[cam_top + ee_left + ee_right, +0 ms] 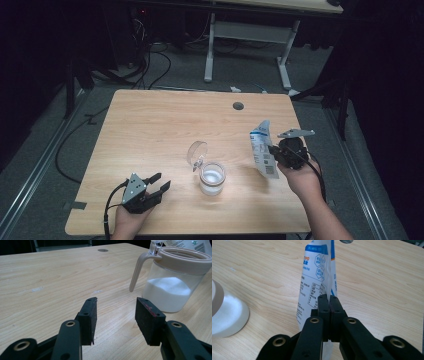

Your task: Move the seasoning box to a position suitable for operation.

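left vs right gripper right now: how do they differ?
The left gripper has its jaws apart with nothing between them; the right gripper is shut on the white-and-blue pouch. In the high view the left gripper sits low at the near table edge, while the right gripper holds the pouch upright beside the open jar of white powder. Both have black jaws and are hand-held.

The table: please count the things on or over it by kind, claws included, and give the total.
Claws: 2, left claw open and empty, right claw shut on the pouch
Clear jars with white powder: 1, the jar, its lid flipped open
Printed white and blue pouches: 1, the pouch, held above the table
Total: 4
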Demonstrator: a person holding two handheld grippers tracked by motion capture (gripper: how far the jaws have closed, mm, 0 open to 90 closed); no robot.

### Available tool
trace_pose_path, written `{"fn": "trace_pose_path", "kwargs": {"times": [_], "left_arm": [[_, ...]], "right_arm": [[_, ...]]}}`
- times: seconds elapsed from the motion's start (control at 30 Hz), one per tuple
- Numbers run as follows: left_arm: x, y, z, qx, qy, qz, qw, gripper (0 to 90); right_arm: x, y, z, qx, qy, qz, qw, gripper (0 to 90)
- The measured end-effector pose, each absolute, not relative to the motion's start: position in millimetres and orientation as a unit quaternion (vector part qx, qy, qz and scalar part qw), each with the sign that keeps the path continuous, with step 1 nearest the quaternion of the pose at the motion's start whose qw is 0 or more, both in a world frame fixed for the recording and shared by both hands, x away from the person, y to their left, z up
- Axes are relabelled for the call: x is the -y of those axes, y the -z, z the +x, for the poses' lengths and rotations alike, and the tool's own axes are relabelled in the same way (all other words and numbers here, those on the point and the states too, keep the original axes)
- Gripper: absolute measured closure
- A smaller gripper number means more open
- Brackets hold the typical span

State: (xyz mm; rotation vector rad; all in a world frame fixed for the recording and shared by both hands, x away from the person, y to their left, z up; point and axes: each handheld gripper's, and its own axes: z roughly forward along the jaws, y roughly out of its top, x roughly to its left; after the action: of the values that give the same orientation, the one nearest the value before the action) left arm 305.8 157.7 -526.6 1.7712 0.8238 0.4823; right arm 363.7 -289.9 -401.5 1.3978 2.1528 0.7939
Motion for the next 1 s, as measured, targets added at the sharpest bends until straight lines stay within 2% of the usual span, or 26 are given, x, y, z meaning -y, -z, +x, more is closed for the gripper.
{"fn": "trace_pose_path", "kwargs": {"times": [1.0], "left_arm": [[-156,530,305,-0.336,-0.202,0.747,0.536,52.9]], "right_arm": [[303,417,339,-0.734,-0.374,0.5,0.265,89.6]]}}
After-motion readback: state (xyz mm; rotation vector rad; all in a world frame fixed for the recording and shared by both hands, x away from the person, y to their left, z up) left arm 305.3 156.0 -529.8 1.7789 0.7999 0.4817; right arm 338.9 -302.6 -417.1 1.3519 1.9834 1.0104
